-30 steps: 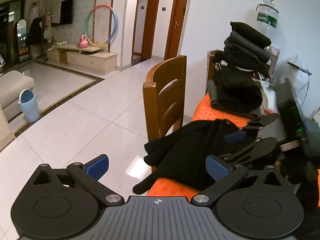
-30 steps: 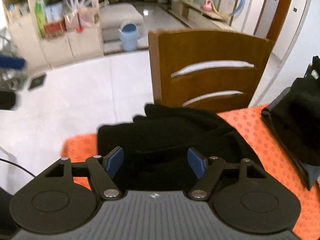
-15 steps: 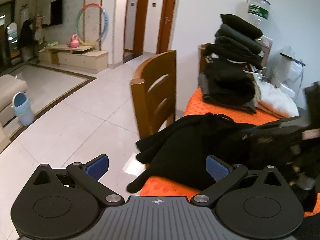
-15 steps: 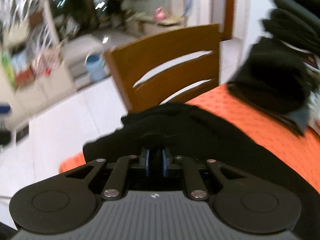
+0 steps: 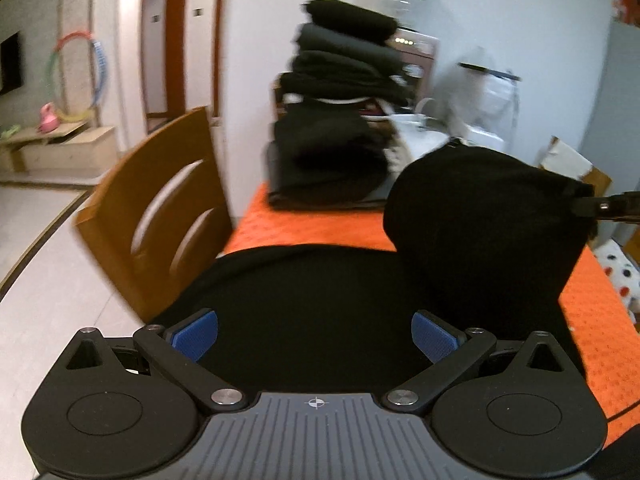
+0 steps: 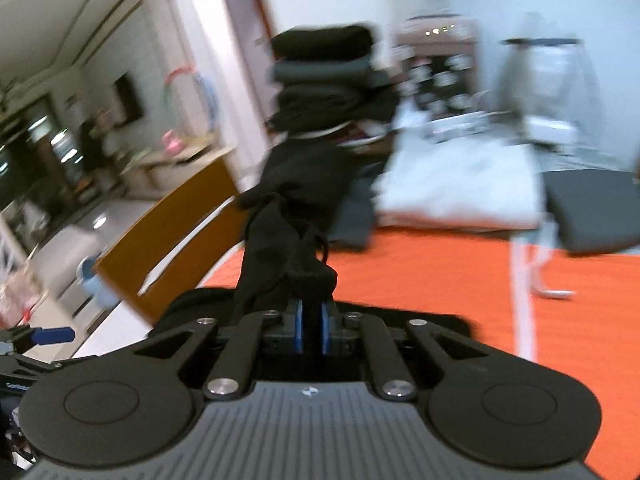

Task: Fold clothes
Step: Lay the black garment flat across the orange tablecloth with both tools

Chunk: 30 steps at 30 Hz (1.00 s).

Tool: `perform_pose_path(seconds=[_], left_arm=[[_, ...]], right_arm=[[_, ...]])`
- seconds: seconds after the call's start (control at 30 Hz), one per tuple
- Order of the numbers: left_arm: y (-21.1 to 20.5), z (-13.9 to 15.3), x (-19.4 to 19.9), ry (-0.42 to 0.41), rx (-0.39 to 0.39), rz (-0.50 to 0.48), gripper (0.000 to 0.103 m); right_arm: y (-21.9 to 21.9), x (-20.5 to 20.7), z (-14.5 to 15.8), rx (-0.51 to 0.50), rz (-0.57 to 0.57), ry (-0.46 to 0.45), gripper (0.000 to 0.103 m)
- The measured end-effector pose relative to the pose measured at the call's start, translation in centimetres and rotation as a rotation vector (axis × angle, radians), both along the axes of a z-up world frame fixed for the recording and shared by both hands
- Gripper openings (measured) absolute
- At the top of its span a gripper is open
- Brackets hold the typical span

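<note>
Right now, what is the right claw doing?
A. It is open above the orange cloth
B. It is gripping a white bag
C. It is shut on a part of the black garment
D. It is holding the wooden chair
C: the right claw pinches a bunched edge of the black garment, which is lifted off the orange cloth.

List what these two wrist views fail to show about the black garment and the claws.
- Black garment, left wrist view: its near edge is hidden by the open left claw.
- Right claw, left wrist view: mostly cut off by the frame's right edge.
- Folded stack, right wrist view: too blurred to count.
</note>
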<state>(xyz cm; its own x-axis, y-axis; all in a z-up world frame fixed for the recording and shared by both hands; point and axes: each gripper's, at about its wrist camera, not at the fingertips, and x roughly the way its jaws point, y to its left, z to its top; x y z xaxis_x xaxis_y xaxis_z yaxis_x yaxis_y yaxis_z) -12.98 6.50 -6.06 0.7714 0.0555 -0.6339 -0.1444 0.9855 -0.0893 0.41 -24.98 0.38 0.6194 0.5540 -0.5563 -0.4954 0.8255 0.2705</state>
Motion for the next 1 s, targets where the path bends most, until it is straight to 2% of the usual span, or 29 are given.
perform_pose_path(seconds=[0.27,0.4,0.5,0.6,0.7,0.77,0.87,0.93,1.0], left_arm=[[-8.2,0.2,4.6,-0.001,0.007,-0.138,0.103],[-12.0,0.1,6.5,0.008,0.024,-0.210,0.103],[-14.4,0.0,7.4,0.013,0.036,-0.261,0.103],[-16.4,-0.3,8.1,0.025,0.048,-0.295,0.103],[-18.0,-0.8,8.6,0.046,0.056,-0.314,0.103],[-19.1,-1.0,8.8,0.057,0.068,-0.322,0.103],[-20.5,-1.0,8.9,0.067,0.085,-0.322,0.103],[-21.1,-0.9,8.8,0.065,0.092,-0.312,0.103],[-21.6,-0.7,8.7,0.063,0.098,-0.300,0.103]], right_arm=[[-14.7,-1.4,-0.4,-0.045,-0.254,-0.016,0.009],[-22.8,-2.8,-1.5,-0.079,-0.420,-0.007,0.008],[-28.8,-3.9,-4.1,-0.120,-0.566,0.036,0.008],[-34.4,-5.2,-7.9,-0.158,-0.692,0.120,0.008],[-39.3,-5.7,-12.8,-0.097,-0.762,0.248,0.008],[-40.7,-5.6,-15.1,-0.072,-0.764,0.287,0.008],[-41.0,-5.2,-16.9,-0.080,-0.742,0.296,0.008],[-41.3,-5.4,-16.8,-0.062,-0.751,0.278,0.008],[-41.0,-5.5,-15.2,-0.029,-0.754,0.232,0.008]])
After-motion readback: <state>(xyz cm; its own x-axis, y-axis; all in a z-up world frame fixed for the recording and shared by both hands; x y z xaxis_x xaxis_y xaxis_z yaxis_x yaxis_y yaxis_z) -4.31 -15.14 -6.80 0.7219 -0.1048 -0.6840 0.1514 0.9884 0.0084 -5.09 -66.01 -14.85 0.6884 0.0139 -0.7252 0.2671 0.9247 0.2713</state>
